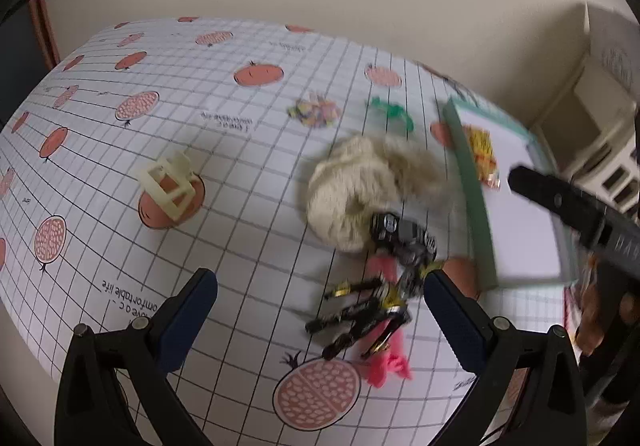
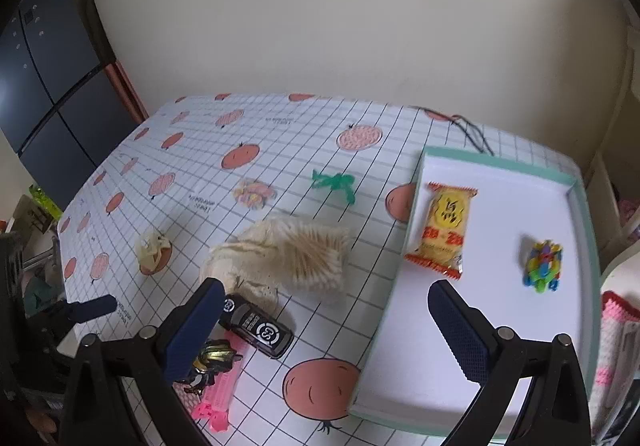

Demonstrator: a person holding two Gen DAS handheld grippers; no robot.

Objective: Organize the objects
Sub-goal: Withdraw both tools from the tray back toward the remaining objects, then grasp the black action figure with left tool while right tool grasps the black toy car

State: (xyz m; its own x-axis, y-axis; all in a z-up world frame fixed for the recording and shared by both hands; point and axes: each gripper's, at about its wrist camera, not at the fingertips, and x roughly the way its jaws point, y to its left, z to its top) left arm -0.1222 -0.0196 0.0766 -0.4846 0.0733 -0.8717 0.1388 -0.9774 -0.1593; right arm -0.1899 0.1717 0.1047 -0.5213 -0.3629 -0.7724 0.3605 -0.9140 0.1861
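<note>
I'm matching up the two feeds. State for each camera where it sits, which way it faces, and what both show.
Left wrist: rides the left hand-held gripper, open above the table, facing the wall; its fingers frame a black toy; the right gripper's finger pokes in from the right.
Right wrist: rides the right hand-held gripper, open, straddling the tray edge, facing the wall; the left gripper's finger shows at left.
Shared: fluffy toy, green string, snack packet, tray.
</note>
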